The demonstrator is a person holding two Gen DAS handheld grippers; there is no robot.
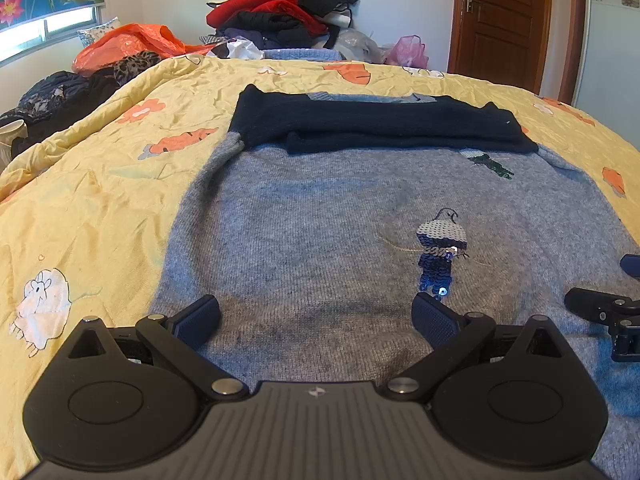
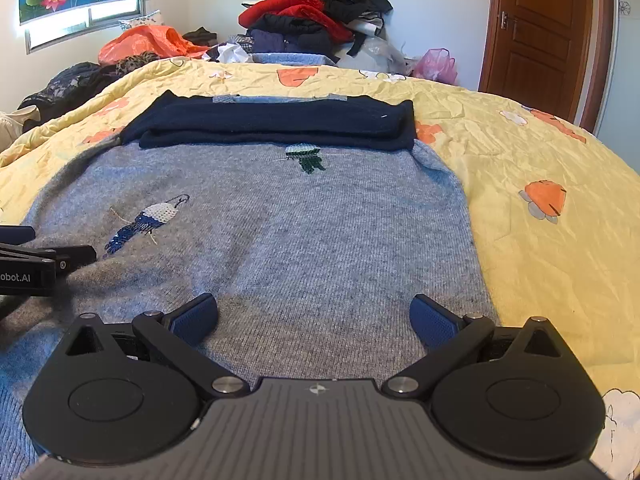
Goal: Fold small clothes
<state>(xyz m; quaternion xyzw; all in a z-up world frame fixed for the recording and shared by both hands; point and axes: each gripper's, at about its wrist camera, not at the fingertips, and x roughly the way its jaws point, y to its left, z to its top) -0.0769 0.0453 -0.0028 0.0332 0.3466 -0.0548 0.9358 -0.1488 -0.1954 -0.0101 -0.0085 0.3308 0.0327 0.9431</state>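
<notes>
I am in a home bedroom: a bed under a yellow carrot-print quilt [image 1: 100, 184], a heap of clothes [image 1: 280, 4] against the wall, a wooden door [image 1: 500, 20], a curtained window [image 2: 84, 12].

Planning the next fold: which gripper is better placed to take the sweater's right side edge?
Right. The right gripper, jaws open, hovers near the grey sweater's right edge; the left gripper is toward its left side.

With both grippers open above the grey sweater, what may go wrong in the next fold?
1. The blue sequin bird lies near the left gripper; a finger may snag it.
2. The folded navy sleeves lie loose on the grey knitted sweater and may slide when the hem is lifted.
3. The right gripper, if it closes too deep, may also pinch the yellow carrot-print quilt.
</notes>
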